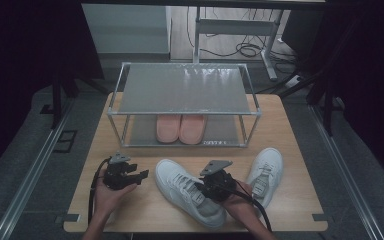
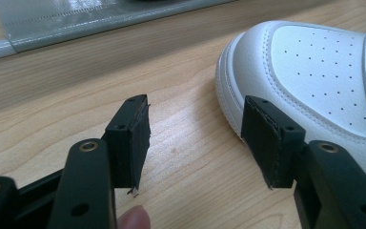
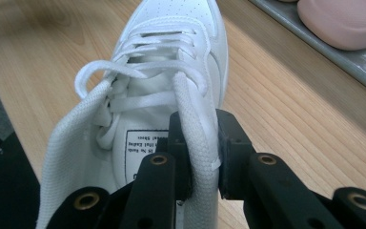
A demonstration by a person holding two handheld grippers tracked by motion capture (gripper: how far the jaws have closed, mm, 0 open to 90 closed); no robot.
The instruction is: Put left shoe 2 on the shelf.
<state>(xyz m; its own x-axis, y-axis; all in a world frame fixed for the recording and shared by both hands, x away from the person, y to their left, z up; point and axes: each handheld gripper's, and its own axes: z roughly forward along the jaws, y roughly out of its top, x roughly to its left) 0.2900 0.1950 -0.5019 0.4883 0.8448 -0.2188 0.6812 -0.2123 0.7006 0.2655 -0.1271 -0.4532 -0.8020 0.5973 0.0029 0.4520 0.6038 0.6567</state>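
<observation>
Right gripper [image 3: 199, 143] clamped on near sneaker's [image 1: 187, 192] collar edge; left gripper [image 2: 195, 138] jaws apart, empty, beside its toe on table [image 1: 130, 210].

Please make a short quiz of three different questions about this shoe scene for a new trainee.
1. True or false: the right gripper is closed on the collar of the near white sneaker.
2. What lies on the lower shelf of the rack? A) pink slippers B) black boots C) a folded towel
3. Fill in: the left gripper is ____, with bare table between its jaws.

Key
1. True: the jaws pinch the padded side wall of the sneaker's opening.
2. A: the pink slippers lie side by side there.
3. open
</observation>
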